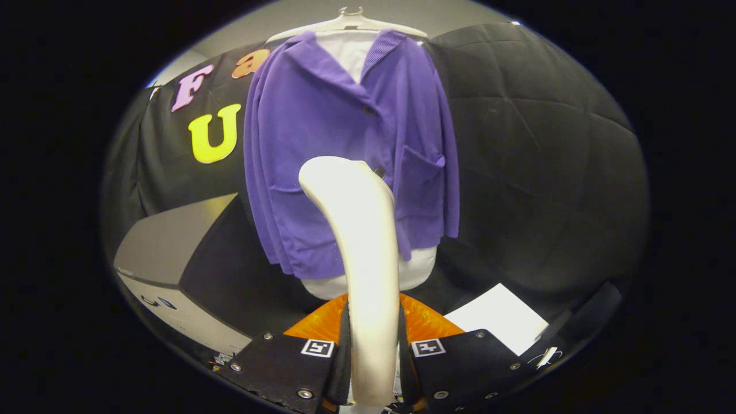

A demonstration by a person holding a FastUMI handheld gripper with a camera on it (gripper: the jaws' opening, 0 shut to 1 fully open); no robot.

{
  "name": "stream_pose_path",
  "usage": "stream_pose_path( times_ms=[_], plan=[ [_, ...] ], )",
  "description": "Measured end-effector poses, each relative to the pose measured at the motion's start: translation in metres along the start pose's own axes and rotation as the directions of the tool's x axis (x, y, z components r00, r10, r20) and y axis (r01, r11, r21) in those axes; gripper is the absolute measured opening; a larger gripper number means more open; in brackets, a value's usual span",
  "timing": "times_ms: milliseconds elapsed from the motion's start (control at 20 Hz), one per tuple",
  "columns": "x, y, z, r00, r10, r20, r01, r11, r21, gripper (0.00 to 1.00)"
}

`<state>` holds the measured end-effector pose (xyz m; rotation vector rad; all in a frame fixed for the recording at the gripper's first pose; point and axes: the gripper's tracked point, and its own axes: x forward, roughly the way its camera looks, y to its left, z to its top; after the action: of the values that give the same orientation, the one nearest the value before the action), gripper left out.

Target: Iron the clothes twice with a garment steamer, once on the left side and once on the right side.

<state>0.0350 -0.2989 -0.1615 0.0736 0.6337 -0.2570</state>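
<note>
grip: our fingers [372, 351] are clamped on the garment steamer [361, 253] handle | target: purple jacket [345, 144] hangs on a hanger [348, 23] beyond | risk: head seems short of the cloth, so we may skim air; pushing could swing the jacket.

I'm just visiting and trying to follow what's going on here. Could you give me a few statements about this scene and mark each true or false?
1. The gripper has its jaws closed on the cream steamer. True.
2. The purple cardigan lies folded on the floor. False: it hangs on a hanger.
3. The steamer's head points toward the cardigan. True.
4. A red towel lies beside the jaws. False: a white sheet lies there.
</note>
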Motion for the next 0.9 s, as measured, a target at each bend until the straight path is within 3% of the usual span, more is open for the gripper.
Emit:
stream_pose_path(
  times_ms=[250,550,900],
  plan=[
    [-0.023,-0.028,0.078,0.99,-0.041,0.135,0.038,0.999,0.026,0.34],
    [-0.015,-0.037,0.159,0.962,-0.088,0.258,0.088,0.996,0.01,0.34],
    [-0.006,-0.056,0.235,0.897,-0.157,0.414,0.142,0.988,0.067,0.34]
  ],
)
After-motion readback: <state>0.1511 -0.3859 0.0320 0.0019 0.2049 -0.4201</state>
